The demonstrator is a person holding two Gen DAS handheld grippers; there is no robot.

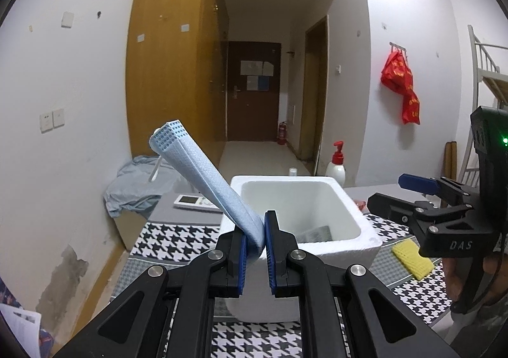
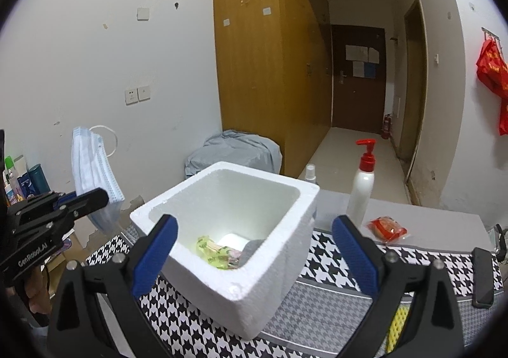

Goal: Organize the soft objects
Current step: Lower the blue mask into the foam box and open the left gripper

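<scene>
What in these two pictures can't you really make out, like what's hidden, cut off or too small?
- Foam box contents: in the left wrist view the near wall hides all but a scrap.
- Yellow sponge: in the right wrist view, mostly behind the right gripper.
- Papers on the far door: too small to read.
- Face mask: its lower end is hidden between the left gripper's fingers.

The left gripper [image 1: 255, 250] was raised, its jaws clamped tight together. The right gripper [image 2: 254, 250] hovered with jaws spread wide.
</scene>
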